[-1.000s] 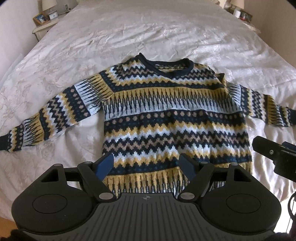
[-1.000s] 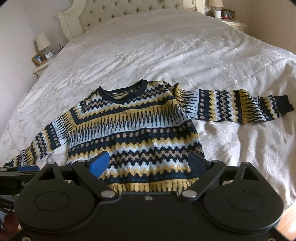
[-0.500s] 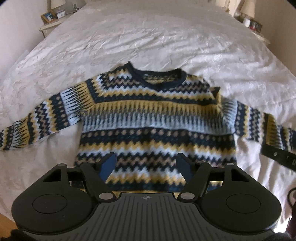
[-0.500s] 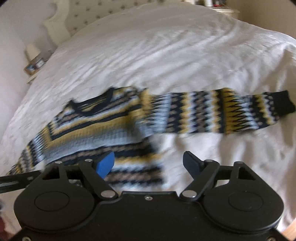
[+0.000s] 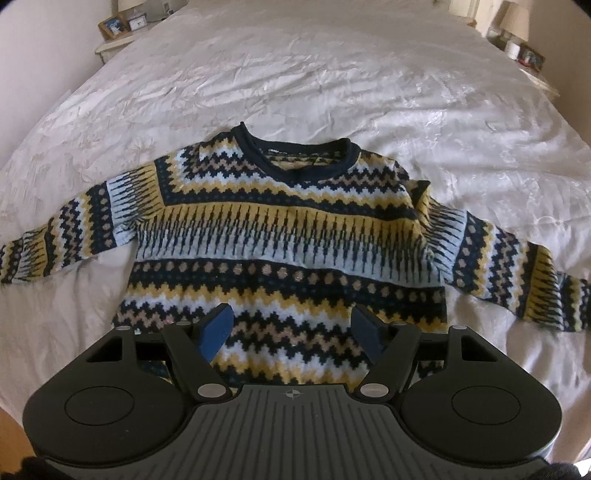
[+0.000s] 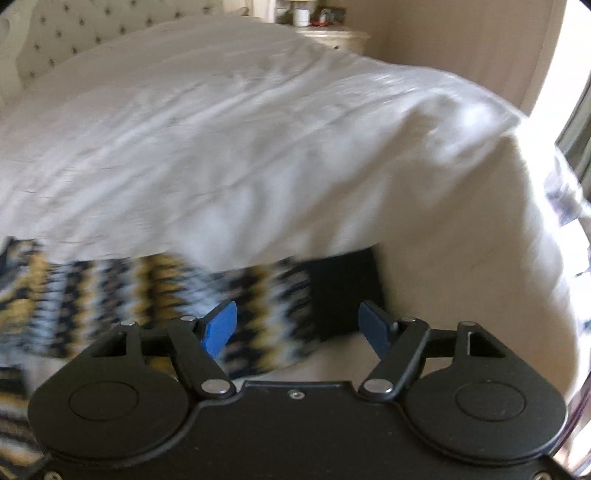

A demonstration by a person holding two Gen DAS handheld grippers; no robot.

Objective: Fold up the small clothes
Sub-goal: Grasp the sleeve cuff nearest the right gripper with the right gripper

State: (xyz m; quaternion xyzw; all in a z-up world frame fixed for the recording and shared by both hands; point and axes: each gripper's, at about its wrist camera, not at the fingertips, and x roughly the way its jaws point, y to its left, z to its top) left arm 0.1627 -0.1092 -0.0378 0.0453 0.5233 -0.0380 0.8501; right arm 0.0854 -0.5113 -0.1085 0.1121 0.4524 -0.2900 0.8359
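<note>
Patterned knit sweater [image 5: 288, 236] flat, front up, on white bedspread [image 5: 332, 81], navy collar [image 5: 295, 162] away from camera, hem nearest. Both sleeves spread out to sides of body; sleeve on view's left [image 5: 55, 240] angled down and outward, other sleeve [image 5: 517, 266] likewise on view's right. Small fold of fabric bunched at shoulder on view's right, just beside sleeve seam.

Left gripper [image 5: 291, 328] over lower middle of sweater, just above hem, jaws fairly wide, nothing pinched betw blue pads; whether pads touch the knit – can't tell.

Right gripper [image 6: 298, 325] at far end of one sleeve [image 6: 166, 295], navy cuff [image 6: 343, 291] sitting betw the jaws in view. Jaws closing, pads not pressing on cuff, gap visible each side. Right wrist pic blurred, so contact w/ fabric unclear.

Beyond sweater: bedspread creased, tufted headboard [image 6: 74, 29] past sweater's collar side. Nightstand [image 5: 114, 46] w/ photo frame [image 5: 112, 26] off far-left of sweater, second nightstand [image 5: 543, 77] w/ lamp [image 5: 515, 16] off far-right
</note>
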